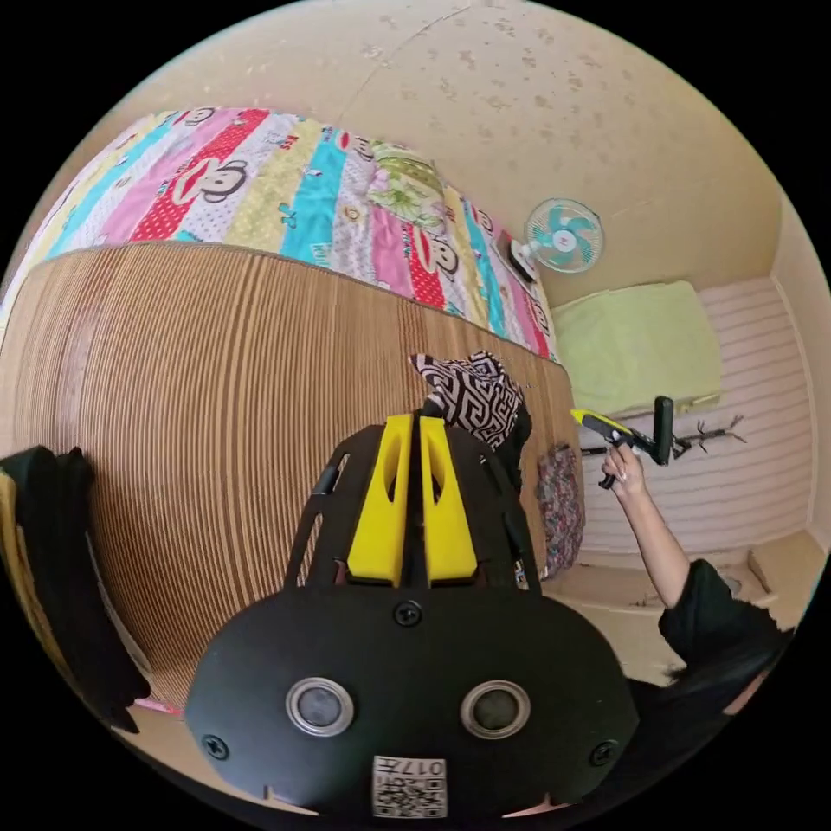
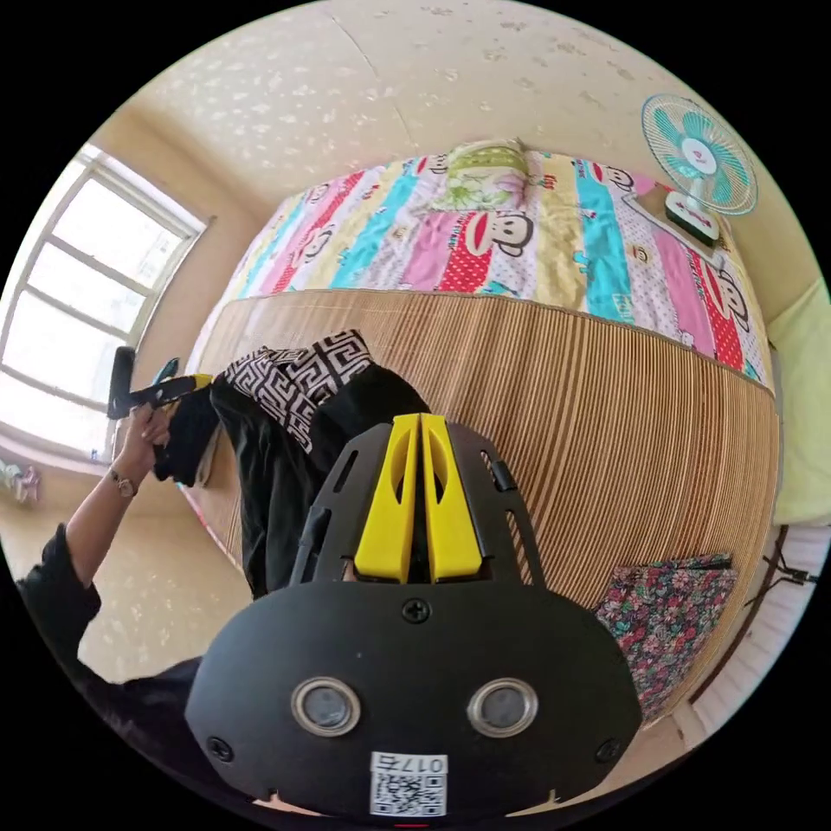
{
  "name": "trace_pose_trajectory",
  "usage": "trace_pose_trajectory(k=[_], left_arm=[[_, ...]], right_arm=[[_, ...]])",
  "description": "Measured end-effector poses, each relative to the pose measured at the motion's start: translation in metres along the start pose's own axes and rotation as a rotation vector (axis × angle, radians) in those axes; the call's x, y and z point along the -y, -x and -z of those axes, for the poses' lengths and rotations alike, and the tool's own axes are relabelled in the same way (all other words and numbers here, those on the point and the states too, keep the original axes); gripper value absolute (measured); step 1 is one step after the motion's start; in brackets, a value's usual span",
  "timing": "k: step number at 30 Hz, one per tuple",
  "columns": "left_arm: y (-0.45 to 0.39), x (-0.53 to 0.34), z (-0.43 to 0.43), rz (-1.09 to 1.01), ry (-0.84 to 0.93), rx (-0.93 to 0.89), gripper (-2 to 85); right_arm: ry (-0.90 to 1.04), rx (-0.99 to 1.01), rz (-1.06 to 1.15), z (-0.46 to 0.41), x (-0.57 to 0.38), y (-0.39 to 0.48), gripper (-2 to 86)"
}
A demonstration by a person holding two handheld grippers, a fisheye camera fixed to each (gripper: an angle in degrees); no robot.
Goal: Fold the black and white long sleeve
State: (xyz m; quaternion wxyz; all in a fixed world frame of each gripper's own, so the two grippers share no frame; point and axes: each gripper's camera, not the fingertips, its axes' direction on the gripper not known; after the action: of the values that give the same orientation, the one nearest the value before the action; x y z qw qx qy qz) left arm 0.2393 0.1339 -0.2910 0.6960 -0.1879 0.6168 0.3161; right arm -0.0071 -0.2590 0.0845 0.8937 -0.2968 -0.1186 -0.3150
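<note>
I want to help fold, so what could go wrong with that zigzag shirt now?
The shirt hangs bunched from the left gripper alone, near the edge of the mat, so it might slip to the floor. The right gripper is apart from it, so spreading it flat could leave it twisted.

One black and white long sleeve [image 2: 294,381], one fan [image 2: 699,164], one floral cloth [image 2: 671,619], one pillow [image 2: 485,173]

Fan [image 2: 699,164] beside cartoon quilt [image 2: 519,242]
</note>
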Motion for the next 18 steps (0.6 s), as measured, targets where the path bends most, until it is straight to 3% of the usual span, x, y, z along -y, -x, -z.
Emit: trace_pose_trajectory(k=[3, 7, 11, 15, 18], left_arm=[[0.041, -0.024, -0.019, 0.105, -0.054, -0.009, 6.1], [0.077, -0.119, -0.051, 0.135, 0.131, 0.207, 11.7], [0.104, -0.21, -0.059, 0.273, 0.229, 0.226, 13.5], [0.115, -0.27, -0.07, 0.297, 0.378, 0.184, 2.9], [0.144, -0.265, -0.044, 0.304, 0.419, 0.257, 0.6]], right_arm=[[0.058, 0.066, 0.003, -0.036, -0.019, -0.017, 3.2], [0.201, -0.113, -0.082, -0.07, -0.118, -0.058, 7.0], [0.395, -0.166, -0.161, -0.095, -0.206, -0.084, 7.1], [0.578, -0.27, -0.098, -0.096, -0.245, -0.093, 2.3], [0.577, -0.474, -0.059, -0.067, -0.224, -0.118, 1.6]])
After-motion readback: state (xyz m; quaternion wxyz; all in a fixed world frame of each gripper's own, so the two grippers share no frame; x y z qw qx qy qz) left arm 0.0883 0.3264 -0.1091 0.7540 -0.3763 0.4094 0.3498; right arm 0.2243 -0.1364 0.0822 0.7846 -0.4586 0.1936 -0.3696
